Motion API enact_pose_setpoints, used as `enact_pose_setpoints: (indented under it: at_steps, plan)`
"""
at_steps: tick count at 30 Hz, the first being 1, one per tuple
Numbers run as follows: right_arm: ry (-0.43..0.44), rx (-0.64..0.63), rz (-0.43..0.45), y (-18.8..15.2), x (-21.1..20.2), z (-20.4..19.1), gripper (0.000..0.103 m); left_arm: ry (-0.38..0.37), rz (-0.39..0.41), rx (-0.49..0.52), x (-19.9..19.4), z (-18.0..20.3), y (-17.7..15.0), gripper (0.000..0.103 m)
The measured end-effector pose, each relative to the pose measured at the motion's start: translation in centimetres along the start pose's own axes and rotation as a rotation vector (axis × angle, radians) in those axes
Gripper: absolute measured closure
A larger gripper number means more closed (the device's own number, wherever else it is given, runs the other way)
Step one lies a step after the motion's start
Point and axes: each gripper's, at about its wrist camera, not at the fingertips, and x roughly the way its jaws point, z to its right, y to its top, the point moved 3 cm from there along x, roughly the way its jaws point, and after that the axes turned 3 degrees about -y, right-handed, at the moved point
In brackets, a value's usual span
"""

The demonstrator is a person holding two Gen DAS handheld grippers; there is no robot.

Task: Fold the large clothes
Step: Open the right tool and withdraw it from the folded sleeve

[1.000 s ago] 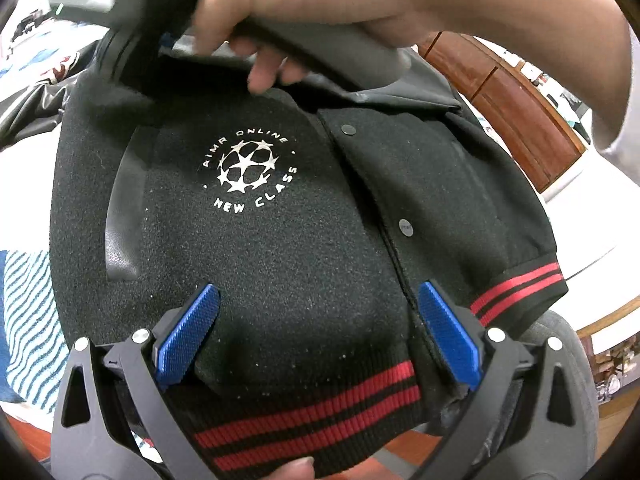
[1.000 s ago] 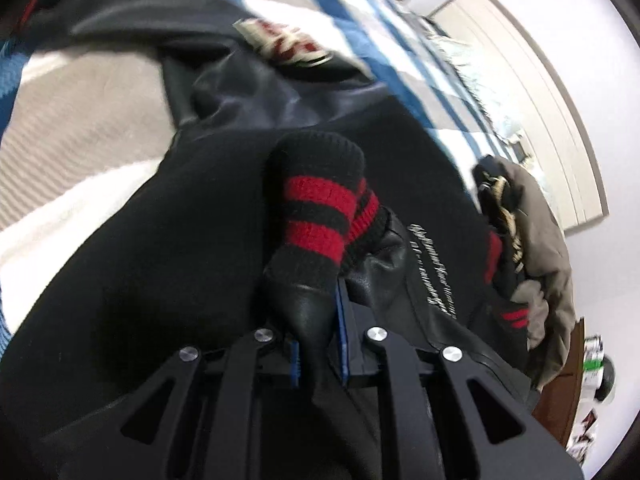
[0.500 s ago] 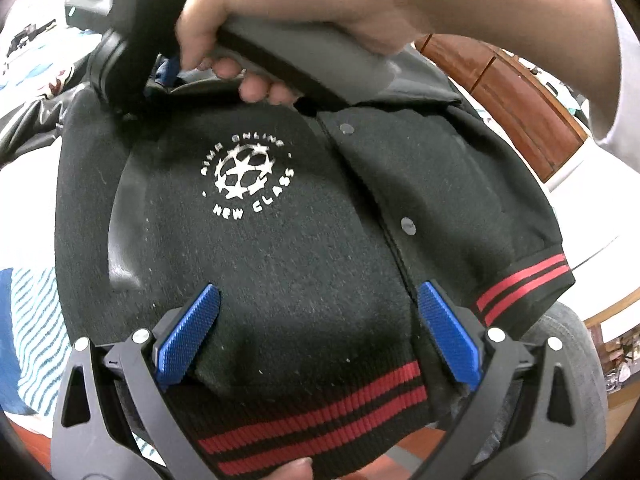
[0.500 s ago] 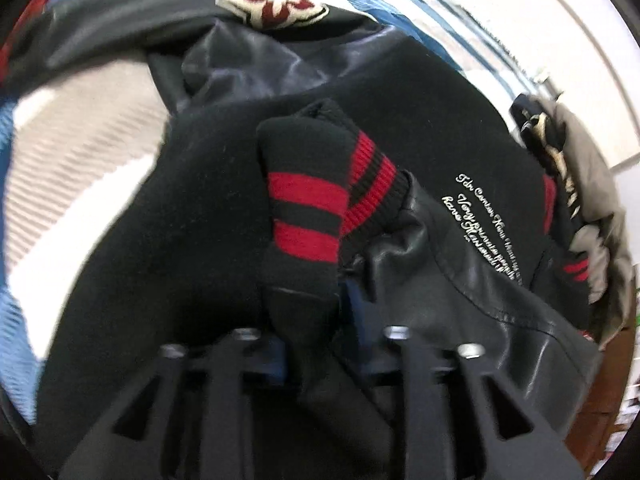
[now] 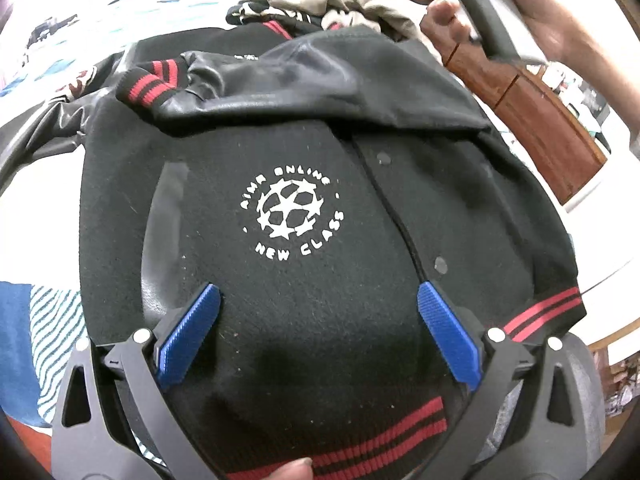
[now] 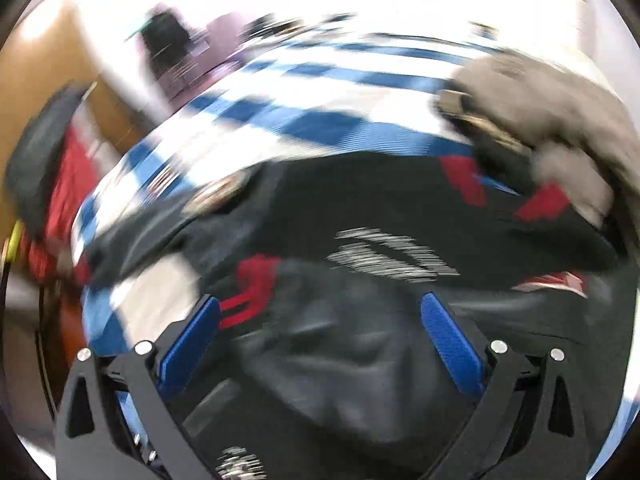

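The jacket (image 5: 288, 208) lies folded on the bed (image 6: 320, 80), its sleeve (image 5: 248, 84) across the top. Left gripper (image 5: 318, 336) hovers over its hem, jaws wide apart; right gripper (image 6: 320, 340), above it, is opening, nothing between.

Bright indoor light fills both views, blowing out the pale areas far ahead of each gripper to near white. The left wrist view is sharp: the white logo on the black jacket (image 5: 296, 216) reads cleanly, with a soft shadow just ahead between the blue pads (image 5: 188, 336). The right wrist view is heavily motion-smeared; only its own gripper (image 6: 320, 344) stays crisp. Fisheye bending curves everything toward dark rims.
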Motion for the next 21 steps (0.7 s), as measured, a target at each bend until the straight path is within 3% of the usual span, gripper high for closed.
enact_pose_setpoints:
  at_steps: [3,7,12,14,18,21]
  plan:
    - [-0.037,0.198,0.025,0.4,1.0,7.3,0.005,0.009,-0.006,0.013,0.0,0.1,-0.1,0.006]
    - [-0.058,0.313,0.0,-0.7,3.9,12.2,0.005,-0.021,-0.026,-0.026,0.5,-0.3,-0.1,0.006]
    - [-0.084,0.364,-0.127,-3.5,9.9,14.1,0.004,-0.031,-0.03,-0.031,0.8,-0.2,-0.1,0.006]
    - [-0.085,0.378,-0.119,-4.1,10.8,14.2,0.004,-0.023,-0.035,-0.021,1.2,-0.1,-0.2,0.006]
    - [-0.098,0.387,-0.102,-4.0,10.0,13.5,0.004,-0.001,-0.043,0.015,1.6,0.5,0.0,0.006]
    - [-0.05,0.346,-0.078,-4.5,7.1,11.4,0.004,-0.006,-0.028,0.024,1.0,0.7,0.6,0.006]
